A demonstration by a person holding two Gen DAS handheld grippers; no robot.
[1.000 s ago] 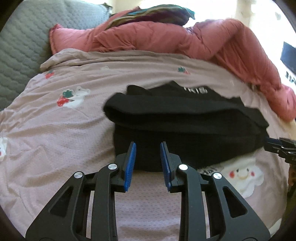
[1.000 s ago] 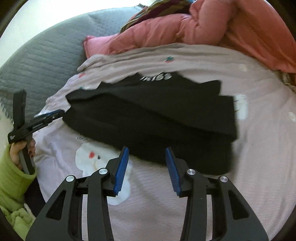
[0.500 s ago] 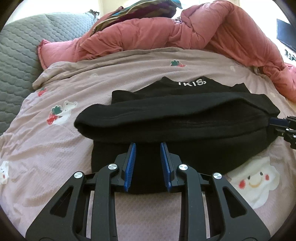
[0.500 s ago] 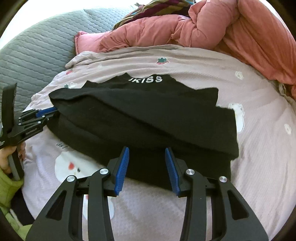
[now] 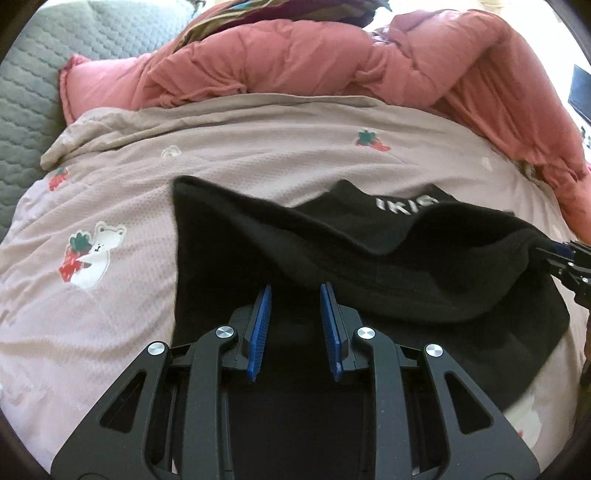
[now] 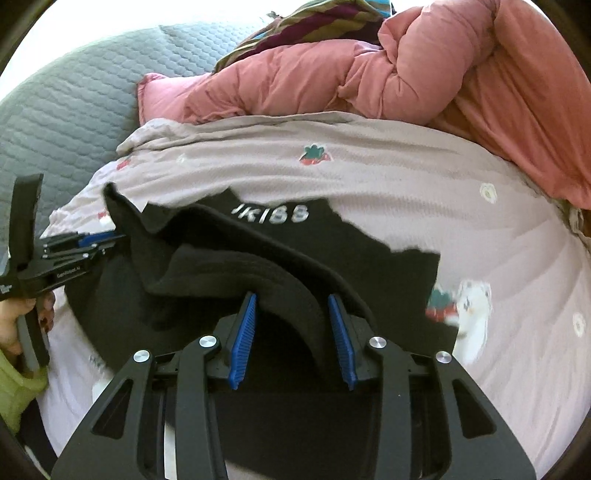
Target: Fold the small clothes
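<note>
While both tools point down at the bed, we list the following.

1. Left gripper: blue pads set a little apart, black cloth filling the gap. The right wrist view shows its tips closed on a raised corner of that cloth. A hand in a green sleeve holds its handle.
2. Right gripper: pads set somewhat wider, pinching a thick rolled fold that passes up between them. In the left wrist view its tips meet the cloth's far right edge.
3. Black top: lies on the middle of the bed. Its near edge is lifted off the lower layer and sags between the two grippers. White lettering shows on the flat layer beyond the lifted fold.
4. Sheet: pale pinkish, printed with bears and strawberries, under the top and bare on all sides of it.
5. Pink quilt: bunched along the far side of the bed and well apart from the top.
6. Striped cloth: on top of the quilt.
7. Grey quilted cushion: far left, beside the quilt.
</note>
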